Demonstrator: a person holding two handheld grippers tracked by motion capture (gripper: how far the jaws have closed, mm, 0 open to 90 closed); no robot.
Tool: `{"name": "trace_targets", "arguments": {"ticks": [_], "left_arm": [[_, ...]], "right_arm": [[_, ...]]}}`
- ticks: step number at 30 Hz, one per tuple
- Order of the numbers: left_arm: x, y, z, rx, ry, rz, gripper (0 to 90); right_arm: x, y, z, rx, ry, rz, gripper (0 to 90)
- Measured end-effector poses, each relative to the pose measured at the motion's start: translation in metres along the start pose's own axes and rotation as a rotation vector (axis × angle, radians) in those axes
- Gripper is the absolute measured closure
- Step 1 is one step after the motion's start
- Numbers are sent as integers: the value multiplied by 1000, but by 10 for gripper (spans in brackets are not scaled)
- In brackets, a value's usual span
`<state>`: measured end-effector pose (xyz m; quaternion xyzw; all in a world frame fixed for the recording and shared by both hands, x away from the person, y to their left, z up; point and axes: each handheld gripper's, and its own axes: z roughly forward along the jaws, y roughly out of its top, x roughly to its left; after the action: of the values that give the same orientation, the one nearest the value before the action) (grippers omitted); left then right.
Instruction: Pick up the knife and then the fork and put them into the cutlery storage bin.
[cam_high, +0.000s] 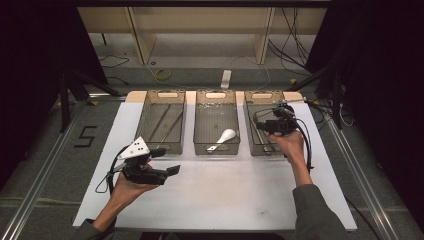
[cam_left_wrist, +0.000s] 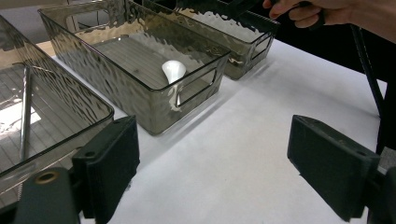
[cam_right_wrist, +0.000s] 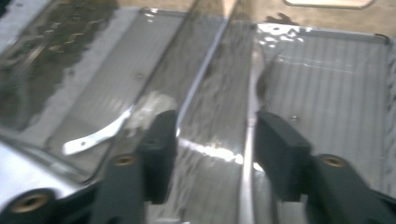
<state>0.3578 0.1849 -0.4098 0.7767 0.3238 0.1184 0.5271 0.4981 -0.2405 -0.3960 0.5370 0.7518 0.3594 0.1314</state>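
Three smoky clear bins stand in a row on the white table top (cam_high: 225, 195). In the middle bin (cam_high: 199, 125) lies a white spoon (cam_high: 223, 137) (cam_left_wrist: 173, 71) (cam_right_wrist: 100, 135). My right gripper (cam_high: 274, 120) (cam_right_wrist: 212, 144) hovers over the right bin (cam_high: 265, 152), jaws open above the wall it shares with the middle bin. A slim metal utensil (cam_right_wrist: 250, 130) lies in the right bin under the right-hand jaw, untouched. My left gripper (cam_high: 167, 161) (cam_left_wrist: 212, 163) is held low over the table in front of the left bin (cam_high: 142, 120), open, with nothing between its jaws.
Thin metal rods (cam_high: 165, 122) (cam_left_wrist: 25, 112) lie in the left bin. Bare white table spreads in front of the bins. Beyond the table are a wooden shelf frame (cam_high: 200, 30) and loose cables (cam_high: 295, 45) on the floor.
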Motion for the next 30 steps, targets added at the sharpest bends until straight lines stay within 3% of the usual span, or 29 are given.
{"name": "trace_targets", "arguments": {"ticks": [3, 6, 16, 30], "left_arm": [[0, 0, 0, 0, 1, -2, 163], [0, 0, 0, 2, -1, -6, 163], [0, -1, 1, 10, -7, -9, 163], [1, -1, 2, 15, -13, -23, 163]], "right_arm": [[8, -7, -9, -28, 7, -18, 409], [15, -17, -16, -68, 48, -20, 377], [40, -46, -33, -164, 112, -71, 332], [57, -78, -45, -219, 170, -118, 289]]}}
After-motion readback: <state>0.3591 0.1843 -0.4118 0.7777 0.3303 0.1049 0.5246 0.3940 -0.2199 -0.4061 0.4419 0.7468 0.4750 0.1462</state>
